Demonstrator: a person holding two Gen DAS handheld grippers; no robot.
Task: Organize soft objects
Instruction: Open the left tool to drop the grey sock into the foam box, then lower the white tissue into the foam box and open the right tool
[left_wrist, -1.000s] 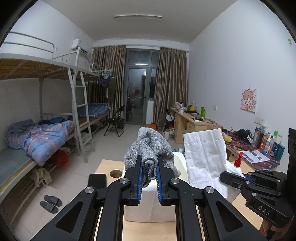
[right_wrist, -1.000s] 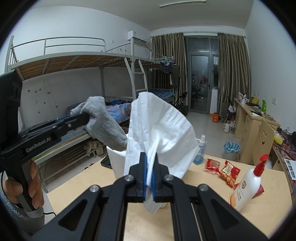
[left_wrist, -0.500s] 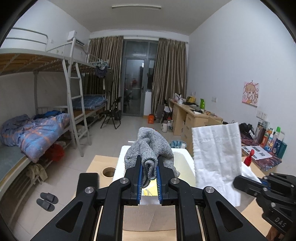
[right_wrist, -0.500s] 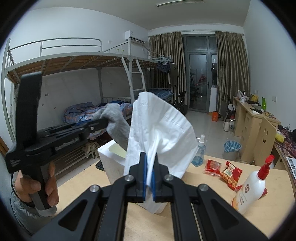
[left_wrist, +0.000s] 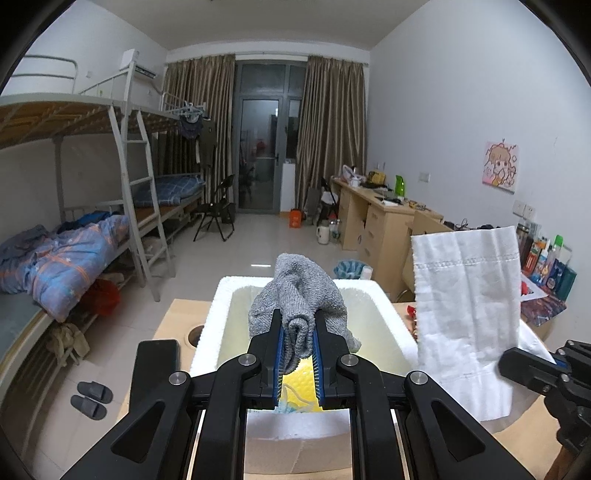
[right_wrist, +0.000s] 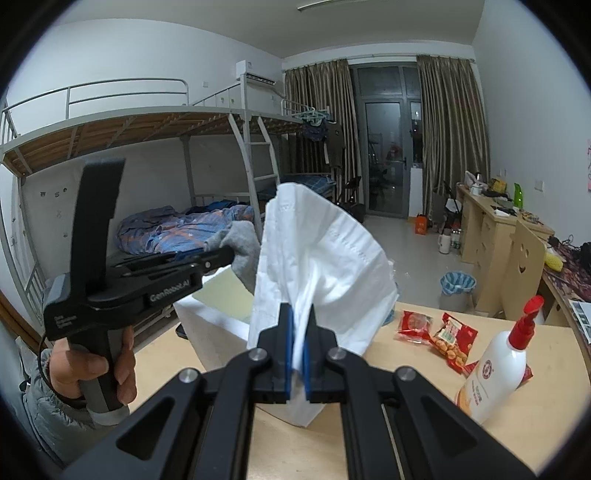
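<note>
1. Spreading under everything is the light wooden worktop (right_wrist: 424, 435), which carries the box, a white pump bottle (right_wrist: 495, 373) and red snack packets (right_wrist: 447, 332) off to the right, well apart from the box.
2. Sitting on the worktop, the white foam box (left_wrist: 221, 317) is open at the top and looks like the bin for the soft things; something yellow (left_wrist: 299, 380) already lies on its floor.
3. Hanging beside the box's right rim, the white cloth (left_wrist: 465, 306) fans upward from a pinch at its lower end, probably held high so it clears the rim while waiting its turn.
4. Bunched over the box's opening, the grey knitted cloth (left_wrist: 299, 302) droops on both sides of the grip, placed there, I judge, so that a release drops it straight in.
5. Gripping that grey cloth, the left hand-held gripper (left_wrist: 297, 354) has its jaws clamped on a folded wad of the fabric.
6. Gripping the white cloth, the right hand-held gripper (right_wrist: 298, 343) has its jaws pressed together on a thin gather, off to the side of the box.
</note>
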